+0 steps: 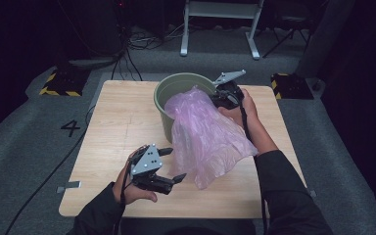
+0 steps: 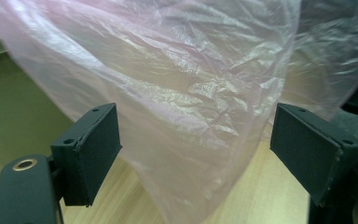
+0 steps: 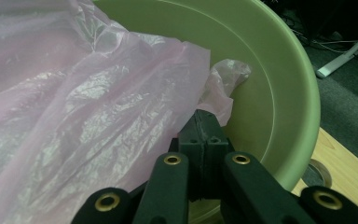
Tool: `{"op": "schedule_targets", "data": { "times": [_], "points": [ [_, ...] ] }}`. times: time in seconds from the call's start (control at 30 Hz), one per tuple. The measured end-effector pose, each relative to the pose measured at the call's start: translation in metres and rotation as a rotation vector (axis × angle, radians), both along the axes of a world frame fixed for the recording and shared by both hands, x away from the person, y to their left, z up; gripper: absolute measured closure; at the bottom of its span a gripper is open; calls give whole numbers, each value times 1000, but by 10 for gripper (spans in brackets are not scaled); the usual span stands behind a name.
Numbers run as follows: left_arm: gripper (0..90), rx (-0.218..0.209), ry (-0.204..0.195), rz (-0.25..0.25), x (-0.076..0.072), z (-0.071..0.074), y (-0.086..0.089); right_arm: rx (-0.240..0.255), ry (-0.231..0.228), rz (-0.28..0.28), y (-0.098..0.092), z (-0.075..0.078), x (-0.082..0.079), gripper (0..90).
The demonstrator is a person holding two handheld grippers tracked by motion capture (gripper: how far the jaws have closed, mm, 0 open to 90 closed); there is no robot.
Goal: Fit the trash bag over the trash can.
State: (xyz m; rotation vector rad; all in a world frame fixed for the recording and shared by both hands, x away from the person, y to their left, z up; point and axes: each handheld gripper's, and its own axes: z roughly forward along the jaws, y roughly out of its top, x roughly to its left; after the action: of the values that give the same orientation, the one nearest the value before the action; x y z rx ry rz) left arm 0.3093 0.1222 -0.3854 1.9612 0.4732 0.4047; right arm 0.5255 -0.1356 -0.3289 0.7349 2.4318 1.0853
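Observation:
A thin pink plastic bag (image 1: 205, 132) drapes from the rim of a green bin (image 1: 176, 83) down onto the wooden table (image 1: 117, 122). At the bin's right rim my right gripper (image 1: 223, 98) is shut on the bag's top edge. In the right gripper view the jaws are pressed together with the pink bag (image 3: 74, 116) pinched between them, just inside the green bin (image 3: 298, 93). My left gripper (image 1: 176, 164) hangs near the front of the table, left of the bag's lower end, open. In the left gripper view its pads (image 2: 95, 149) stand wide apart before the bag (image 2: 168, 84), not touching it.
A white desk frame (image 1: 220, 24) stands on the floor behind the table. Yellow-and-black striped blocks (image 1: 58, 83) sit at the table's far corners. Cables (image 1: 127, 54) run over the grey carpet, and a round hole (image 3: 319, 173) is in the tabletop by the bin.

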Motion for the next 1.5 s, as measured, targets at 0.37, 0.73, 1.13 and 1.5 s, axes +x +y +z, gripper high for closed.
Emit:
{"op": "schedule_targets", "data": {
  "times": [0.37,0.73,1.13,1.5],
  "points": [
    [727,40,-153,124,29,4,-3,21,-11,-5,-8,2,-1,894],
    [150,63,-118,-27,6,4,-4,2,6,-12,-7,0,2,897],
    [606,156,-158,83,20,-15,-20,17,22,-9,-4,-4,4,889],
    [900,49,-252,78,28,29,7,18,-2,-18,-6,-3,6,888]
  ]
}}
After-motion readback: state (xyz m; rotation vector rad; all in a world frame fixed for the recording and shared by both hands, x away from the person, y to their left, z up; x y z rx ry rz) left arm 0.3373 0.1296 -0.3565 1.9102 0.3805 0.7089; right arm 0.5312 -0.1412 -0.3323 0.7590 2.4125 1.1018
